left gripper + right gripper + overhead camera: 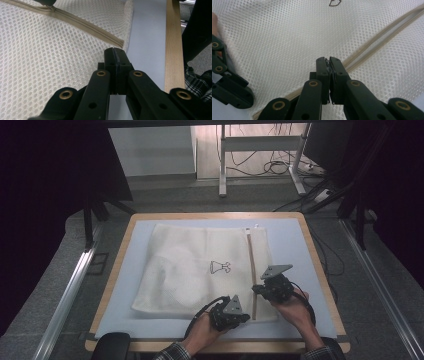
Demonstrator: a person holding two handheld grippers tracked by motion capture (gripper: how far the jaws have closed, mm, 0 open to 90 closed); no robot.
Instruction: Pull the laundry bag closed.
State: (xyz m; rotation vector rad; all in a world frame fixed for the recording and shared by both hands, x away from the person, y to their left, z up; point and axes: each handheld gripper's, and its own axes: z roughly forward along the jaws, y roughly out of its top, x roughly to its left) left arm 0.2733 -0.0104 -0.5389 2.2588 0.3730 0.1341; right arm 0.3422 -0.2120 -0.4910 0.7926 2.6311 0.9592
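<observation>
- The left gripper (115, 53) is nearest the camera, at the near edge of the table; its jaws are clenched, pads pressed flat together at the near end of the zipper (87, 25), right by the bag's corner. Whether a fold of mesh or tape is pinched there cannot be told.
- The right gripper (329, 62) is clenched too, its tips on the zipper line a little farther up. It seems to nip something small, perhaps the slider pull, though that is too small to tell.
- The task's thing, a white mesh laundry bag (200, 270), lies flat in the middle of the pale blue mat (290, 235), its zipper running from the near edge to the far edge along the bag's right side.
- To do the step well, I judge the left gripper should anchor the near end low and taut while the right draws along the zipper line, straight and level, away from the person.
- Pulling upward or sideways would likely bunch the mesh and jam the slider.
- The wooden table rim (173, 45) just beside the left gripper leaves little room; keep the anchor hand steady.
</observation>
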